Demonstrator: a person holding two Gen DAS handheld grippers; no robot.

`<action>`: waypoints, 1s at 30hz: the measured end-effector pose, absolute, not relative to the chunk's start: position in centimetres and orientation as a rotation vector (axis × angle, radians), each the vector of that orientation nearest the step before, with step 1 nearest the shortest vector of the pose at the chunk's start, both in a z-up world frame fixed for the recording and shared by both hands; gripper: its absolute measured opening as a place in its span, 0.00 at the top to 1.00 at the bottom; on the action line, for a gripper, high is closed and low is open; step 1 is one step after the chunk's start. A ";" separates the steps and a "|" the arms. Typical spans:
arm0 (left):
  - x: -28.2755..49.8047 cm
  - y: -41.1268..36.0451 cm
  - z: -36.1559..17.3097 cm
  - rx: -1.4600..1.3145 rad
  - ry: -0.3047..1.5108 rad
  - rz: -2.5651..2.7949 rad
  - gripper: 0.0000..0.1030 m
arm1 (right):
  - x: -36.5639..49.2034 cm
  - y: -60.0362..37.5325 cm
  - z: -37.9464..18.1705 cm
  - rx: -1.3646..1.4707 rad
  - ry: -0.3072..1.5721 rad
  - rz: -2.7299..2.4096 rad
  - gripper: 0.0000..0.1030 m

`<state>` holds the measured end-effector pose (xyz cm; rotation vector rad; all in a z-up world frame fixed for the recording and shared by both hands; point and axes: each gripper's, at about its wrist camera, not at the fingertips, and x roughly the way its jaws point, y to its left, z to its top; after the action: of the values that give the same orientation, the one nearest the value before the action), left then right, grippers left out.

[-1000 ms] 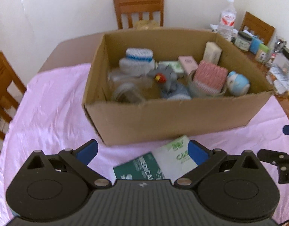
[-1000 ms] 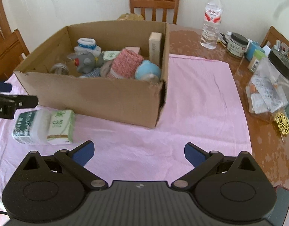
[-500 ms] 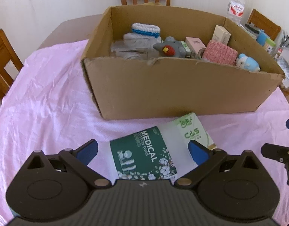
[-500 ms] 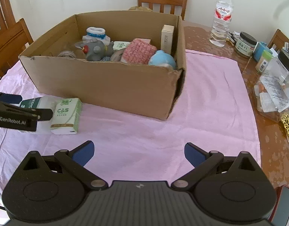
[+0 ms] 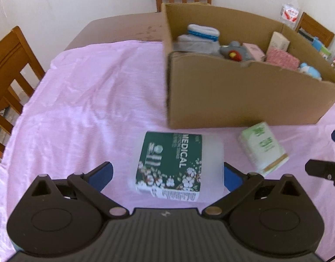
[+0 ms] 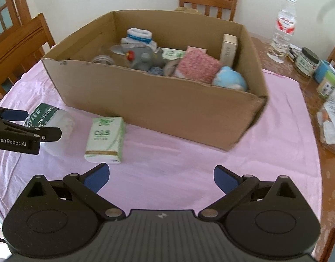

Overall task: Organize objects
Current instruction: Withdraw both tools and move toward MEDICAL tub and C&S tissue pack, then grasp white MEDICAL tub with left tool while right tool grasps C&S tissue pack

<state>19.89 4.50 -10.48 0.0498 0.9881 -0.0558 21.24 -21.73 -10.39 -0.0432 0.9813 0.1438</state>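
Note:
A green "MEDICAL" cotton pack (image 5: 174,166) lies on the pink cloth in front of a cardboard box (image 5: 233,100). My left gripper (image 5: 167,174) is open, its blue fingers on either side of the pack's near end, not closed on it. A pale green C&S tissue pack (image 5: 263,148) lies to its right, also in the right wrist view (image 6: 105,139). My right gripper (image 6: 161,178) is open and empty over bare cloth, right of the tissue pack. The box (image 6: 167,107) holds socks, soft toys and small boxes.
A pink cloth (image 6: 211,157) covers the round wooden table. A water bottle (image 6: 284,28), jars (image 6: 307,62) and a clear container (image 6: 333,122) stand at the right. Wooden chairs (image 5: 10,69) surround the table.
My left gripper swung left and closer, so the cotton pack now sits between its open fingers. The right gripper moved forward and left toward the tissue pack. Both stay open.

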 end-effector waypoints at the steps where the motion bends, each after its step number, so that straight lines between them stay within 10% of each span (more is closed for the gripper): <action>1: 19.8 4.9 -10.5 0.046 0.990 -0.059 0.01 | 21.4 -21.3 -10.5 -0.044 0.981 0.151 0.00; 30: 20.8 6.6 -10.9 0.075 0.989 -0.189 0.01 | 22.9 -19.3 -14.0 -0.075 1.024 0.007 0.00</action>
<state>20.85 6.62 -10.94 0.0751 0.9888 -0.1891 22.87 -19.25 -14.00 -0.0746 1.0245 0.0067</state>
